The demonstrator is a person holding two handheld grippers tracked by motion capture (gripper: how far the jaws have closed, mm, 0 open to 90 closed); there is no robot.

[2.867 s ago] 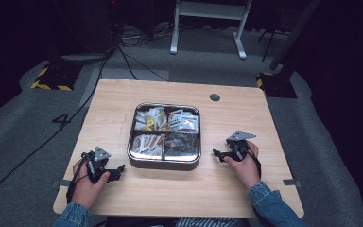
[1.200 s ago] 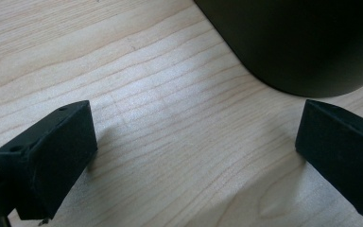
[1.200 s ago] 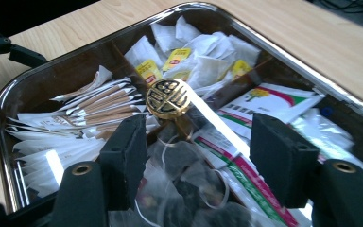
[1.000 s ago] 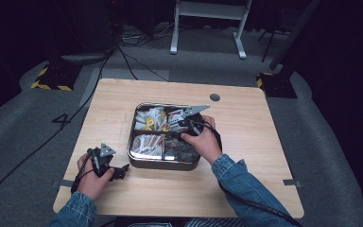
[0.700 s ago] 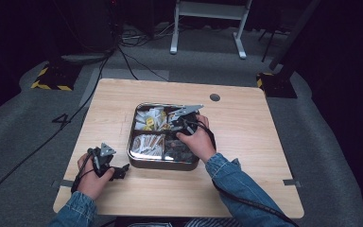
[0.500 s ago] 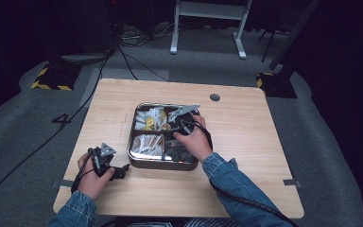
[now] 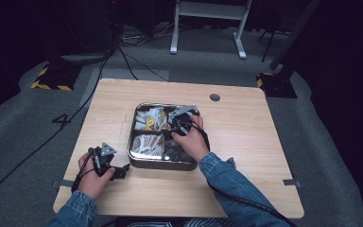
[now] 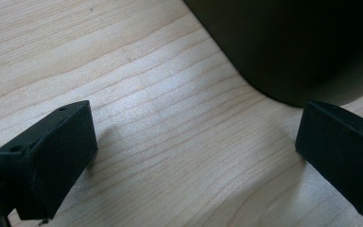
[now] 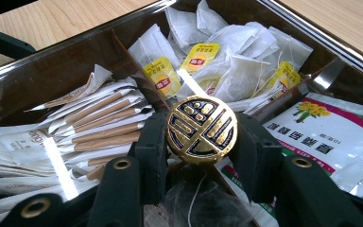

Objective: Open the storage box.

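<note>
A square metal tray (image 7: 133, 144) with four compartments sits mid-table. At its centre stands a round gold-and-blue knob (image 9: 201, 130), and my right gripper (image 9: 201, 144) is shut on it, one jaw on each side. From the high view my right gripper (image 7: 169, 131) reaches over the tray from the right. My left gripper (image 7: 120, 171) rests on the table by the tray's near left corner. Its jaws (image 8: 194, 156) stand wide open over bare wood, with the tray's dark wall (image 8: 302, 47) just ahead.
The compartments hold white tea bags with yellow tags (image 9: 227, 61), brown-and-white paper sticks (image 9: 99, 127), flower-printed sachets (image 9: 331, 132) and dark mesh bags (image 9: 194, 201). A round cable hole (image 7: 214, 97) lies beyond the tray. Cables trail over the floor at the far left.
My right gripper has moved from the table right of the tray into the tray's middle and shut on the knob. The left gripper has stayed put.
</note>
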